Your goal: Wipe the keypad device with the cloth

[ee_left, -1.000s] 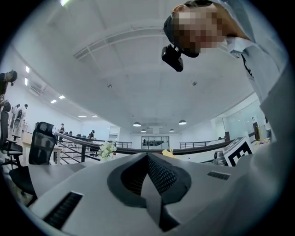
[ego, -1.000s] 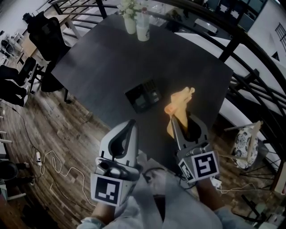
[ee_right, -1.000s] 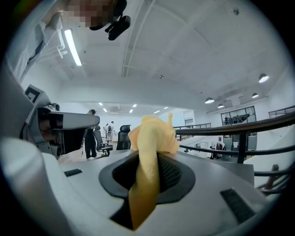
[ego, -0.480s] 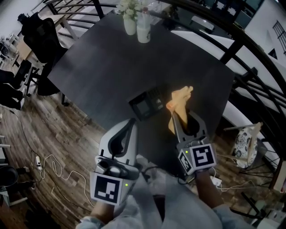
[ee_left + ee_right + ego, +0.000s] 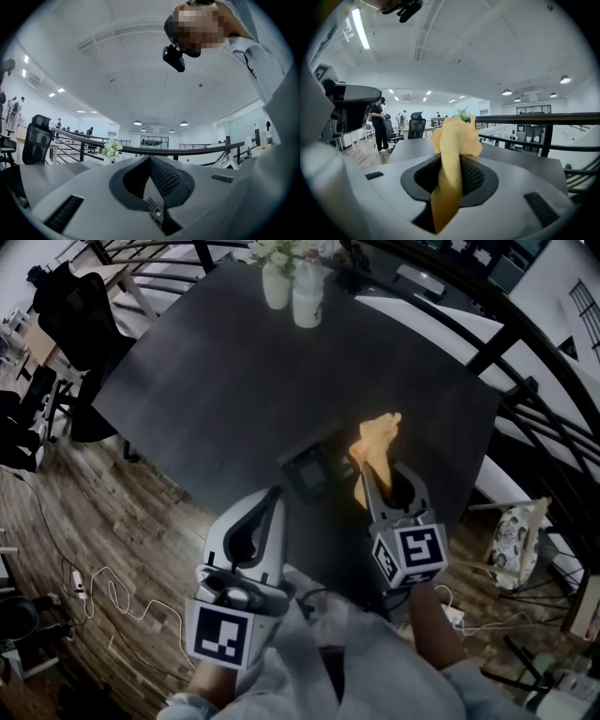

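Keypad device (image 5: 312,468): lies flat on the dark table (image 5: 206,371), face up, toward the table edge nearest the person. Cloth (image 5: 373,440): orange, bunched, immediately right of the keypad device. It is pinched in the right gripper (image 5: 367,479), whose jaws are closed on its middle, so one end stands up past the tips and the other trails back through the jaw opening. Whether the cloth touches the keypad device cannot be confirmed from the head view; it appears to be at the device's right edge rather than over its face. Left gripper (image 5: 273,499): held on the near side of the keypad device, clear of it, jaws pressed together with nothing between them. A vase of flowers (image 5: 275,282) and a white bottle (image 5: 307,304) stand well beyond the keypad device, at the far end of the table, out of the working area. Assessment: the cloth is secured and brought up to the device, so the step in hand is the approach, and no wiping stroke across the face is evident yet. Next move requires lowering the free end of the cloth onto the face and sweeping it leftward across the keys. The device looks light and unfixed and may slide under the stroke, so bracing it with the idle left gripper is advisable.
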